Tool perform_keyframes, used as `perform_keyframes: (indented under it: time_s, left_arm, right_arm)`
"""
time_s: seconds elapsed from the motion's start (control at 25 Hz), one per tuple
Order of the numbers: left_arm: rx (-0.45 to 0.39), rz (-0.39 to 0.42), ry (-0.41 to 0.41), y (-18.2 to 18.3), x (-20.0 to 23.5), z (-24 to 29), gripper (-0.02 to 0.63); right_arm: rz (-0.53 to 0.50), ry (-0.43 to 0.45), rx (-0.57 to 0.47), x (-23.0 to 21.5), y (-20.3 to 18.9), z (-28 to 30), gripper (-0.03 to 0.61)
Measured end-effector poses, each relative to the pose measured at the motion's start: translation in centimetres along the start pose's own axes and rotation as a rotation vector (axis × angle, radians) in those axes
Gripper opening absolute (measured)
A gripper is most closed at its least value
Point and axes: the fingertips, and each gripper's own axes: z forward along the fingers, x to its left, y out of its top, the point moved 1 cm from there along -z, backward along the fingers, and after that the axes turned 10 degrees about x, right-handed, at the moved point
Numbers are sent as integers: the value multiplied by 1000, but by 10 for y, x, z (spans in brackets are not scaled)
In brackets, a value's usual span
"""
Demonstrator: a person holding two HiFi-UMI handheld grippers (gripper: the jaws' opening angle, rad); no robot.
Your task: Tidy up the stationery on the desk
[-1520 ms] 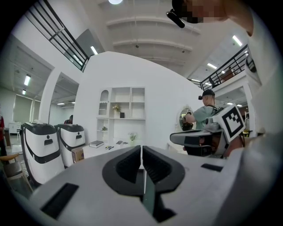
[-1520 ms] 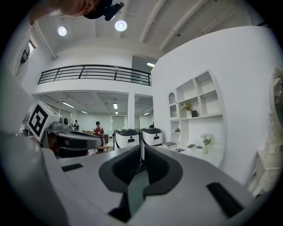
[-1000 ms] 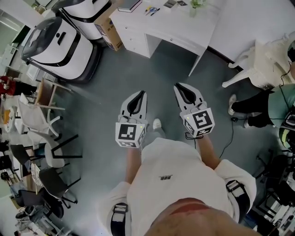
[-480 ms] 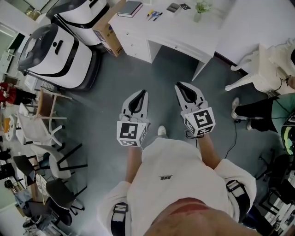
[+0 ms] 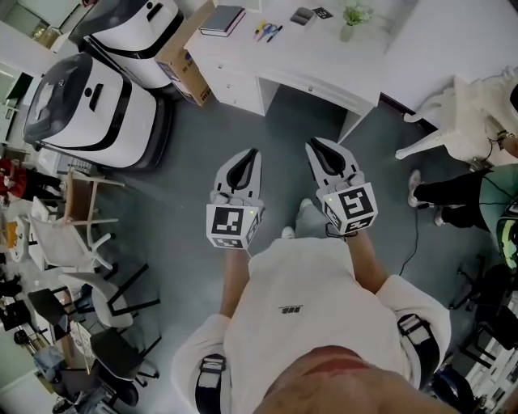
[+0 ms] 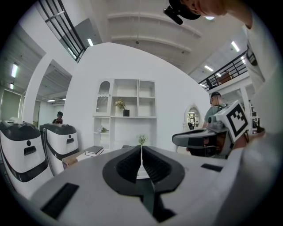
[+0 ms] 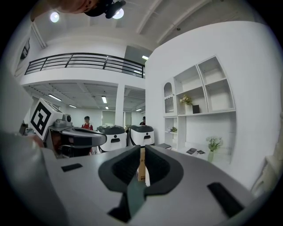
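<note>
A white desk (image 5: 324, 57) stands ahead across the grey floor. On it lie a dark book (image 5: 222, 19), a few pens (image 5: 267, 31), two small dark items (image 5: 303, 14) and a small potted plant (image 5: 354, 14). My left gripper (image 5: 252, 154) and right gripper (image 5: 312, 145) are held side by side over the floor, well short of the desk, both shut and empty. In the left gripper view the left gripper (image 6: 141, 149) points at the plant (image 6: 142, 140), with the book (image 6: 94, 151) to its left. The right gripper (image 7: 142, 152) faces a cardboard box (image 7: 142, 170).
Two large white machines (image 5: 89, 97) and a cardboard box (image 5: 184, 50) stand left of the desk. A white chair (image 5: 453, 113) and a seated person's legs (image 5: 453, 190) are at the right. Several chairs (image 5: 73, 226) crowd the left edge. A cable (image 5: 405, 242) trails on the floor.
The desk and the machines have slid down the head view and more of the desktop shows, so I am nearer to it. Both grippers keep their side-by-side pose, shut.
</note>
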Motion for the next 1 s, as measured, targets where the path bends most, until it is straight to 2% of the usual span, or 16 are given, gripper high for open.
perform_keyframes:
  time_s: [0.44, 1.0]
  left_arm:
    - [3, -5, 17, 15, 42, 77, 0]
    - [33, -16, 36, 68, 101, 208, 0]
  right_arm:
    - [0, 18, -9, -55, 16, 72, 12]
    - [11, 74, 11, -157, 58, 187, 12]
